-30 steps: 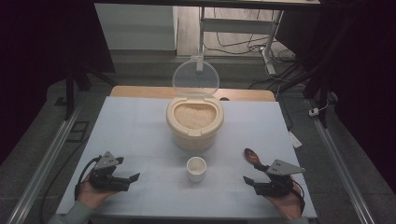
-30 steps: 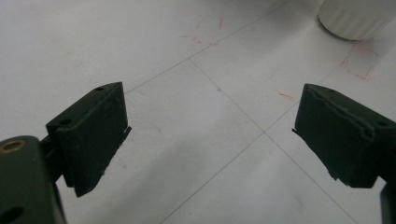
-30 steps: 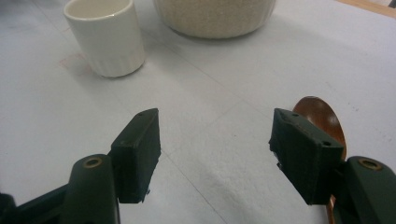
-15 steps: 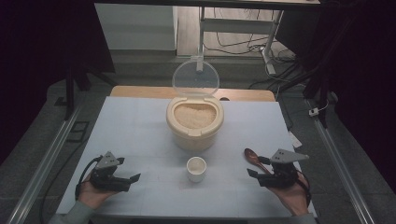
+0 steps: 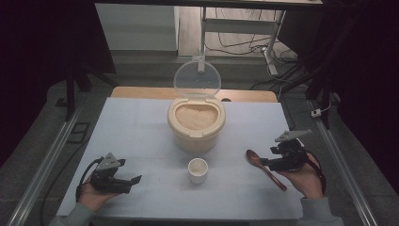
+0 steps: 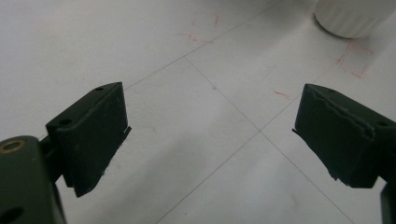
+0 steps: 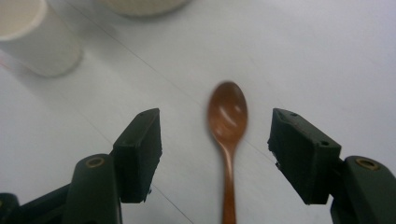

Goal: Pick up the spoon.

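High view is giving us the whole layout: we are bringing the right gripper (image 5: 266, 162) over the wooden spoon (image 5: 265, 168), which is lying flat on the white table (image 5: 141, 122) at about four o'clock from the rice container (image 5: 196, 123). Looking along the right gripper's own view, its jaws are standing spread on either side of the spoon's neck, not yet touching it, with the bowl of the spoon (image 7: 227, 112) just ahead at twelve o'clock. We judge this as the reach-to-grasp step; next we are needing to lower and close squarely on the thin handle. The left gripper (image 5: 134, 181) is resting spread and empty at eight o'clock from the container. We are counting one spoon, one small white cup (image 5: 197, 170), one container with its clear lid (image 5: 197, 79) raised, and two grippers.
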`<act>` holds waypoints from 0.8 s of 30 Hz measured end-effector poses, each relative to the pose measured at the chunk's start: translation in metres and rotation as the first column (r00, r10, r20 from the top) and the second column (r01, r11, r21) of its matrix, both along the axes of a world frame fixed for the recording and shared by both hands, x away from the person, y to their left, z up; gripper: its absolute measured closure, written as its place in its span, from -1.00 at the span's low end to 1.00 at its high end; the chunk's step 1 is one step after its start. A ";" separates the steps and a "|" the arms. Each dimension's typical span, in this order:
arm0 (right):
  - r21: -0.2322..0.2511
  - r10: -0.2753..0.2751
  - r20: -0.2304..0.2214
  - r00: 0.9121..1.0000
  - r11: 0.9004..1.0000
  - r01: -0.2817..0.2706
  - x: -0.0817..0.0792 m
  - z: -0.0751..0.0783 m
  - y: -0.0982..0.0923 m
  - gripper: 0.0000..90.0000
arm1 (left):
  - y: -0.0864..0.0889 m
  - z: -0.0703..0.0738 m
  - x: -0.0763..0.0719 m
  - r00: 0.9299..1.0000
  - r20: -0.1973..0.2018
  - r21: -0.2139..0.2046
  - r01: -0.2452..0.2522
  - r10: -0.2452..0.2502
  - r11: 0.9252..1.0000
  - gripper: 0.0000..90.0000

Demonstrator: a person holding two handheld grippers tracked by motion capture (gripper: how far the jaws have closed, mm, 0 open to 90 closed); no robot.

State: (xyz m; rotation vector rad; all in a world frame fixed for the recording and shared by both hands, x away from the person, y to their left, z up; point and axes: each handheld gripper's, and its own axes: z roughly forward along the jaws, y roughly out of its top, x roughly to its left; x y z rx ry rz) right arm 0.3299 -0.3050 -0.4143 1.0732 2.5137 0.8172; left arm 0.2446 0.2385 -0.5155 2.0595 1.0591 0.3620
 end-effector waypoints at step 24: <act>-0.146 -0.036 -0.189 0.981 0.989 0.008 0.008 -0.051 -0.026 -0.13 | 0.000 -0.002 0.001 1.000 -0.009 0.006 0.000 0.000 1.000 -0.79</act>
